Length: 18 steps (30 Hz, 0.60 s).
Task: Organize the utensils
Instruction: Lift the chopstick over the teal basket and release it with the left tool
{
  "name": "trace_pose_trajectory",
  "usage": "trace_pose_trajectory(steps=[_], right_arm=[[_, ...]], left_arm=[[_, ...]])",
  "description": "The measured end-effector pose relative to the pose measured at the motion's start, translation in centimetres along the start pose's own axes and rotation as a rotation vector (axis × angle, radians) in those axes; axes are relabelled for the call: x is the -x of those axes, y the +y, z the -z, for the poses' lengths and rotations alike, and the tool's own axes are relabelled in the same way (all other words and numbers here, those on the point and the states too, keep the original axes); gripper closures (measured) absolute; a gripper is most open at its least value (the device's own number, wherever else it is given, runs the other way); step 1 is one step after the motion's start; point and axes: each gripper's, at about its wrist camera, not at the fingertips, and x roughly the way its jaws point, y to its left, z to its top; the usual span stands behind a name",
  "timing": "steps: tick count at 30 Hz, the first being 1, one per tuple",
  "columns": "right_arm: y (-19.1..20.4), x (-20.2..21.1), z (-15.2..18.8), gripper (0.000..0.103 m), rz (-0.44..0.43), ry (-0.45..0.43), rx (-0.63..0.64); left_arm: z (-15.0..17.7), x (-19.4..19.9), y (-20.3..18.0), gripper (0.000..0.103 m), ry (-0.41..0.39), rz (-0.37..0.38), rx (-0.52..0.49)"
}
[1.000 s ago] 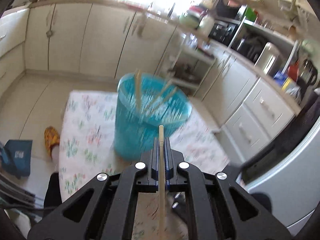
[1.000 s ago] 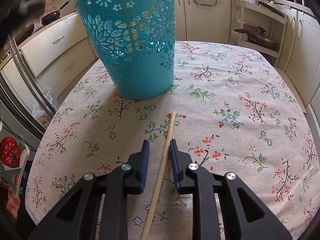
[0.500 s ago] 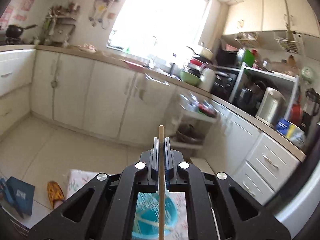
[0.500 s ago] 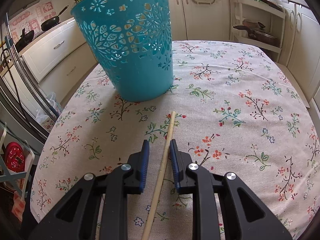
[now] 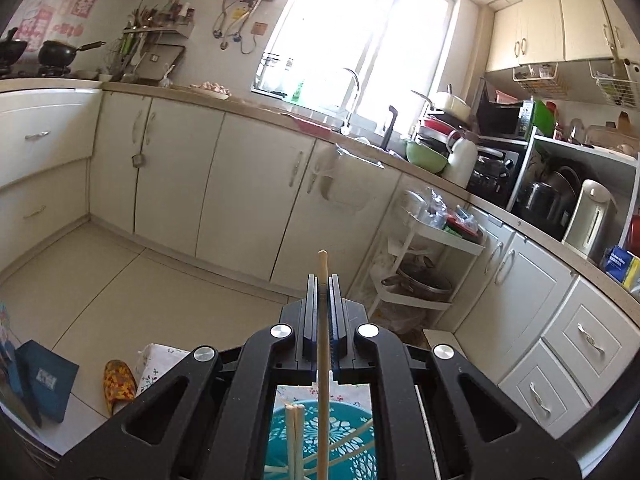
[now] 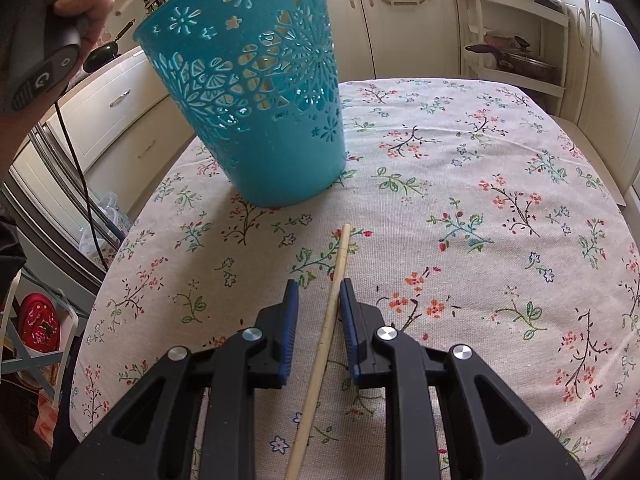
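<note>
Here: kitchen, cream cabinets (image 5: pixel 256 184), bright window (image 5: pixel 360 36). Floral-cloth table (image 6: pixel 460 208) carries teal basket (image 6: pixel 256 96). Left gripper (image 5: pixel 322 280) clamps chopstick (image 5: pixel 322 344) above basket. Right gripper (image 6: pixel 319 292) part-open, straddling table chopstick (image 6: pixel 334 300), unpinched.

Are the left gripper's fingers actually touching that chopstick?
Touching. The left wrist view shows the left gripper closed tight on the chopstick, both fingers pressed against it, no gap.

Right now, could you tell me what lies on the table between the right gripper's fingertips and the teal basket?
In the right wrist view, only the far end of the chopstick and bare flowered tablecloth lie between the right gripper and the teal basket.
</note>
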Motion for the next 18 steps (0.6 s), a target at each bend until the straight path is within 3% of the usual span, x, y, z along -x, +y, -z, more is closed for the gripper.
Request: trace_pose_trajectory(steps=[12,18], right_arm=[[0.1,0.0,-0.1,0.081,-0.002,0.0,-0.001],[0.1,0.0,-0.1,0.081,-0.001,-0.001,-0.002]], left_arm=[[1.2,-0.7,0.9,0.098,0.02,-0.01,0.029],[3.5,-0.3,-0.3,0.098,0.094,-0.013,-0.095]])
